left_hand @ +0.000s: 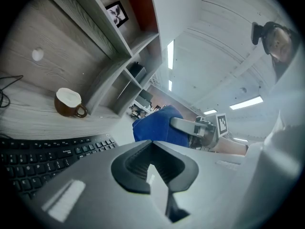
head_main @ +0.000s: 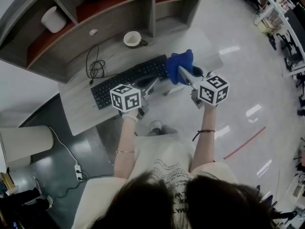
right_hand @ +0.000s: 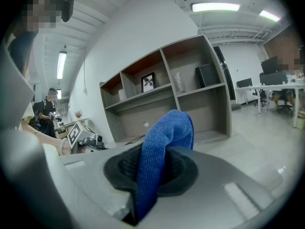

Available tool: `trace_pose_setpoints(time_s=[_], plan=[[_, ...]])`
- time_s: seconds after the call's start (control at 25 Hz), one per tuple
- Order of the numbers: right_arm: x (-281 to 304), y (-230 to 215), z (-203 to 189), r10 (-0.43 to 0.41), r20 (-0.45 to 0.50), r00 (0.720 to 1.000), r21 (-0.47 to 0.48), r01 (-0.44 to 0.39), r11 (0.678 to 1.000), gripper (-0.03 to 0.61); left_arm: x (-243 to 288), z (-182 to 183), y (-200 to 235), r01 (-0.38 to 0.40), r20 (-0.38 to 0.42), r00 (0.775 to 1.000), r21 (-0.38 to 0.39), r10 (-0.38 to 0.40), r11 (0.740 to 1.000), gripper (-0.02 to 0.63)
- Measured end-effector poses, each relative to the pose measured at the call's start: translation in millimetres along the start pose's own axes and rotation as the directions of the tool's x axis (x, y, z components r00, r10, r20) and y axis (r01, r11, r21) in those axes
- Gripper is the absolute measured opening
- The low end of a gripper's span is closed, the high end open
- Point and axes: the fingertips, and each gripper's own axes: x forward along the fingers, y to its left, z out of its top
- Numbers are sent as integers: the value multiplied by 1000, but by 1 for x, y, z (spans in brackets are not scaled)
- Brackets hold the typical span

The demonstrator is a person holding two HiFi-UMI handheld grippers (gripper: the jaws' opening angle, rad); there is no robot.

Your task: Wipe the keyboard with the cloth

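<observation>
The right gripper is clamping the blue cloth between its jaws, while the left gripper is hovering alongside, jaws together and empty, the keyboard lying just ahead of both.

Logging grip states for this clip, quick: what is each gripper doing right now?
Left gripper: closed, nothing between its jaws.
Right gripper: closed on the blue cloth.
</observation>
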Motion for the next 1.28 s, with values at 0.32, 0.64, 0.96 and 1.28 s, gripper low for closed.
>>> trace_pose_setpoints(time_s=[0.32,0.64,0.96,1.28], plan=[[3,-12,-8,-7,-40,999,7,7,1000,52,3,-7,8,-33,24,999,-46,34,998,-12],[11,-43,-10,8,-83,996,7,-8,1000,52,19,4,13,-104,67,992,-54,107,993,-12],[32,-66,-20,55,-135,989,14,-54,998,52,36,0,23,-162,81,982,-91,169,983,-12],[54,-78,-37,105,-187,977,25,-103,994,52,41,4,37,-225,104,966,-114,237,968,-12]])
